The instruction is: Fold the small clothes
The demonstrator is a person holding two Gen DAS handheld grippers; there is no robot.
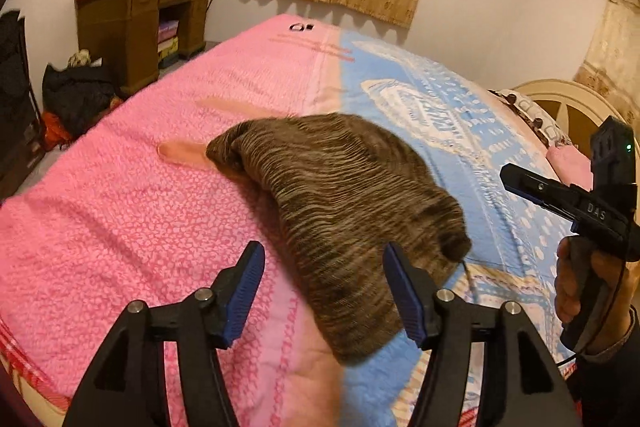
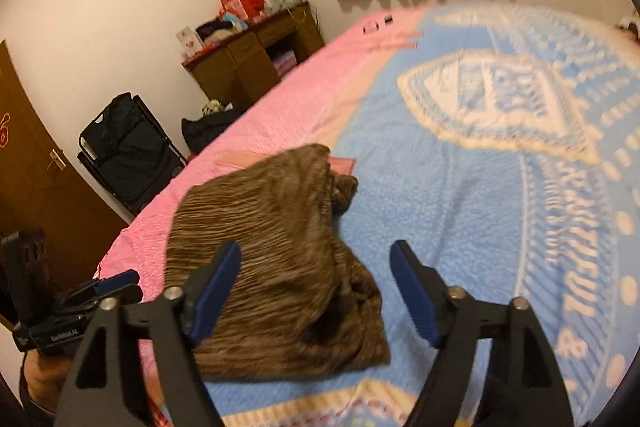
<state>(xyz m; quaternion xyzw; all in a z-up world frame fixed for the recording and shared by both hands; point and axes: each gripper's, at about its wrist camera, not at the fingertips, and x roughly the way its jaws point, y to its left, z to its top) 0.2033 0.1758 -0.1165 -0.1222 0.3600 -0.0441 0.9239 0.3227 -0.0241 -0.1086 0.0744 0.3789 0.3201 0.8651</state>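
A brown streaked knit garment (image 1: 340,187) lies in a rumpled, doubled-over heap on the bed (image 1: 120,207), across the seam between the pink and blue halves of the blanket. My left gripper (image 1: 323,251) hovers open over its near end, with no pad touching the cloth. My right gripper (image 2: 318,249) stands open above the garment (image 2: 272,227) at its right side, and nothing is held. Each gripper also shows in the other's view, held by a hand: right gripper (image 1: 560,195), left gripper (image 2: 100,287). A peach-pink strip (image 1: 180,151) pokes out from under the garment.
A wooden desk (image 1: 140,27) with clutter on top stands against the far wall. A dark bag (image 1: 76,95) sits on the floor beside the bed. A folding chair with a black bag (image 2: 128,151) stands by a brown door (image 2: 32,167). The headboard (image 1: 560,103) is at the right.
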